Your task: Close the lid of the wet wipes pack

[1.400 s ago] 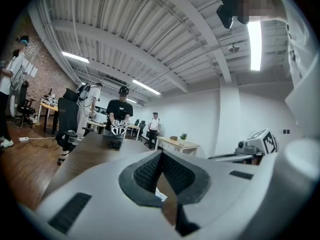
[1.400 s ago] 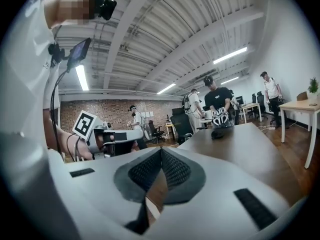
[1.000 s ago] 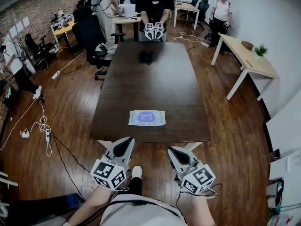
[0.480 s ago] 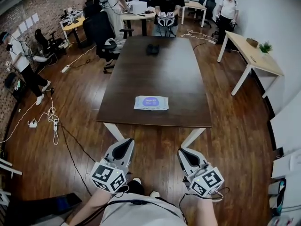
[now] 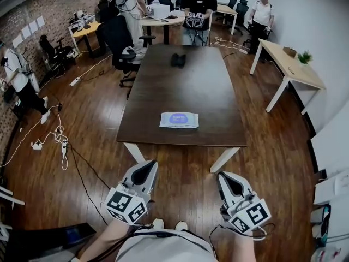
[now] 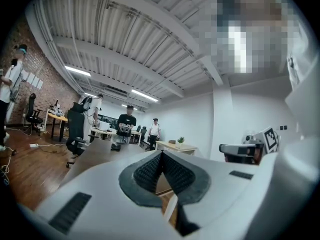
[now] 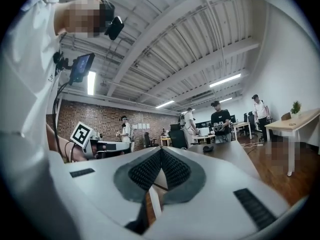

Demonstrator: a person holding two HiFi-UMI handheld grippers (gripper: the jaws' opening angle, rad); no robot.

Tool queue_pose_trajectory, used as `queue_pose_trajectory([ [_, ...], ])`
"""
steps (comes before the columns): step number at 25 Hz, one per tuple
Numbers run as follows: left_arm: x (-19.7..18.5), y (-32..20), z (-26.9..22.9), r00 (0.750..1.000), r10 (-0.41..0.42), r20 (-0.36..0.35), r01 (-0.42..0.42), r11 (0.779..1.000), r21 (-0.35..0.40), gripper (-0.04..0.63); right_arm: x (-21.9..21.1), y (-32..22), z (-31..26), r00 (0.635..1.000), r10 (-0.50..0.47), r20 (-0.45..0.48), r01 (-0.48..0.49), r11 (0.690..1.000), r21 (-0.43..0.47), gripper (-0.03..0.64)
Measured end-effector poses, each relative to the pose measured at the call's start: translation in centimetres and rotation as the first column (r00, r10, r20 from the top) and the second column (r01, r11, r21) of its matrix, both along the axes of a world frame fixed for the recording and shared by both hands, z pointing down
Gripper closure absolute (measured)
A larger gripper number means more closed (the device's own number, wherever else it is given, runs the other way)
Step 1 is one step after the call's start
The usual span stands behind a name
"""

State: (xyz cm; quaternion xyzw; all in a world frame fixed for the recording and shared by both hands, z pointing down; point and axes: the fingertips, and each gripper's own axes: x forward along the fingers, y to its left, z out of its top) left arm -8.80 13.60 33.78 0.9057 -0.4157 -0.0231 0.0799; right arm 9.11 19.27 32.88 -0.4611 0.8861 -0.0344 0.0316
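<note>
1. Standing clear of the table [image 5: 163, 86] now, the person has both pairs of tongs well back from its near edge. A second ago that edge lay just ahead of the tips. A wide strip of wooden floor [image 5: 180, 184] now shows between them and it.
2. The wet wipes pack [image 5: 188, 122] has stayed where it was. It lies flat near the near edge of the table, about midway across, with nothing touching it.
3. The lid [image 5: 177, 118] looks level with the top of the pack. It is too small in the head view to be sure that it is pressed fully down.
4. This retreat suggests that the closing is finished and the person is backing off, rather than lining up another press.
5. The left tongs [image 5: 145, 168] are clenched on nothing. In the left gripper view [image 6: 160, 156] the ribbed pads meet at the tip, with only the table's edge and the room beyond them.
6. The right tongs [image 5: 229, 180] are likewise clenched and empty, as the right gripper view [image 7: 161, 151] shows.
7. Both pairs are held low in front of the body, side by side and well apart. They point roughly level toward the table, marker cubes nearest the person.
</note>
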Motion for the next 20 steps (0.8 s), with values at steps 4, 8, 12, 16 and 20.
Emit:
queue_pose_trajectory([
  [4,-1.0,0.7,-0.2,1.0,0.014,-0.01,-0.013,1.0,0.009,0.594,-0.7,1.0,-0.8,1.0,0.016,0.004,-0.016,1.0,0.011,0.609],
  [8,-1.8,1.4,0.1,1.0,0.025,-0.013,-0.025,1.0,0.003,0.594,-1.7,1.9,-0.6,0.999,0.02,-0.025,-0.019,1.0,0.011,0.609],
  [12,-2.4,2.2,-0.1,1.0,0.027,-0.012,-0.027,1.0,-0.007,0.594,-2.5,2.7,-0.3,0.999,0.033,-0.029,-0.033,0.999,0.004,0.609],
  [16,-2.8,2.6,-0.5,0.999,0.033,-0.015,-0.033,0.999,-0.005,0.594,-3.0,3.1,-0.3,0.999,0.042,-0.028,-0.042,0.999,0.006,0.609],
  [20,-2.7,2.8,-0.2,0.999,0.044,-0.022,-0.044,0.999,-0.001,0.594,-3.2,3.3,-0.1,0.998,0.048,-0.031,-0.048,0.999,0.003,0.609],
])
